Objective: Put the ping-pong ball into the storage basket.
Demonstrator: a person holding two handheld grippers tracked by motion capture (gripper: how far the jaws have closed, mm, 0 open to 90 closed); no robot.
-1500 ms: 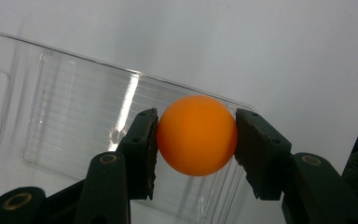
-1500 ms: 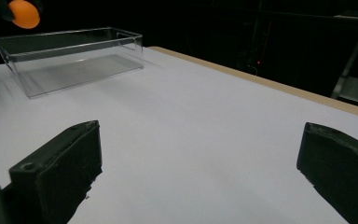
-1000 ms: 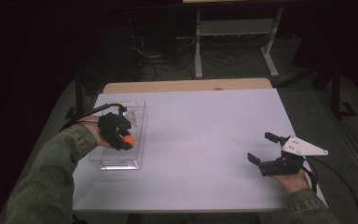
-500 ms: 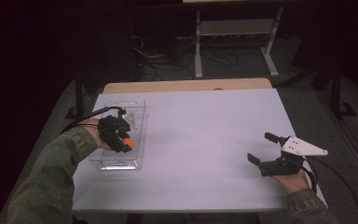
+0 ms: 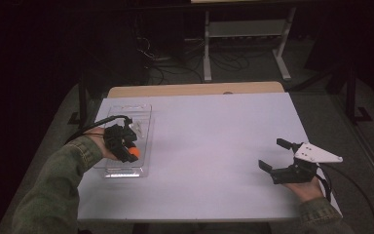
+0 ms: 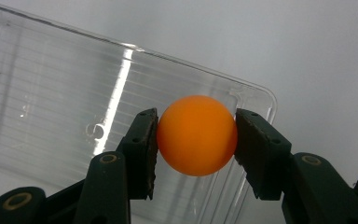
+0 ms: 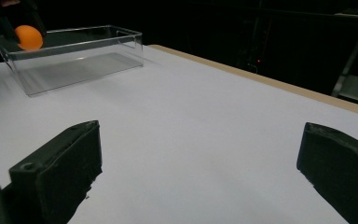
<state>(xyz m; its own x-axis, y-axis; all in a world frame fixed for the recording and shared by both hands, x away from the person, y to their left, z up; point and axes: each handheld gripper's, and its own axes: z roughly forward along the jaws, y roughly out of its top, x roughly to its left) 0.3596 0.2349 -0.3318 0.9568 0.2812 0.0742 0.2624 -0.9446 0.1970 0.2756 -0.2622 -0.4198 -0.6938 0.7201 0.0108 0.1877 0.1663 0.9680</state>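
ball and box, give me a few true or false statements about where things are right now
1. The left gripper is shut on the orange ball. True.
2. The ball lies loose on the floor of the clear box. False: it is held between the fingers, above the box.
3. The right gripper is open, with nothing between its fingers. True.
4. The right gripper hovers over the box. False: it is at the far side of the table, well apart from the box.
5. The ball is blue. False: it is orange.
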